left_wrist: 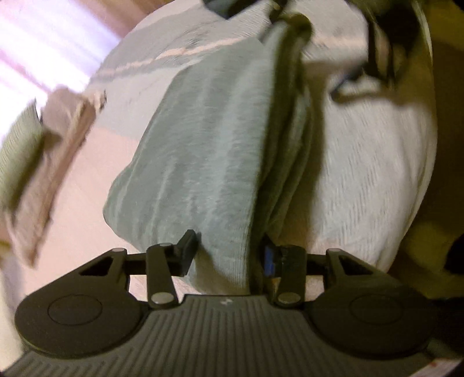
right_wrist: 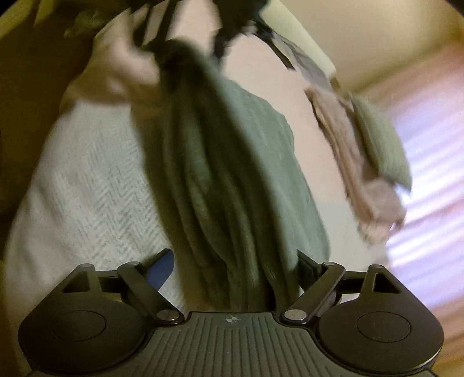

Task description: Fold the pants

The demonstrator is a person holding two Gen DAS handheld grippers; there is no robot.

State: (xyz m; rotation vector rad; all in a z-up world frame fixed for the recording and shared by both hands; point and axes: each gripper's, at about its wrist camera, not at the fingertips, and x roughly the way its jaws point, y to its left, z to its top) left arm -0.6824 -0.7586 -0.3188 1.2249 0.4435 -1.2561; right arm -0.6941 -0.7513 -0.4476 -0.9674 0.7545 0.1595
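Grey-green pants [left_wrist: 203,150] hang stretched in a long band between my two grippers, lifted above the bed. My left gripper [left_wrist: 232,255] is shut on one end of the band, with cloth filling the gap between its fingers. The right gripper [left_wrist: 287,17] shows blurred at the band's far end. In the right wrist view the pants [right_wrist: 237,179] run down between the spread fingers of my right gripper [right_wrist: 235,266], which is open. Its blue-padded left finger [right_wrist: 161,269] stands just clear of the cloth, and the right finger [right_wrist: 304,265] touches it. The left gripper [right_wrist: 174,55] is a dark blur at the top.
A white herringbone blanket [right_wrist: 87,179] lies under the pants, beside a pale pink sheet [left_wrist: 81,203]. Folded beige and green clothes [right_wrist: 371,162] are stacked at the bed's far side. A bright curtained window [right_wrist: 429,145] is behind them. Both views are motion-blurred.
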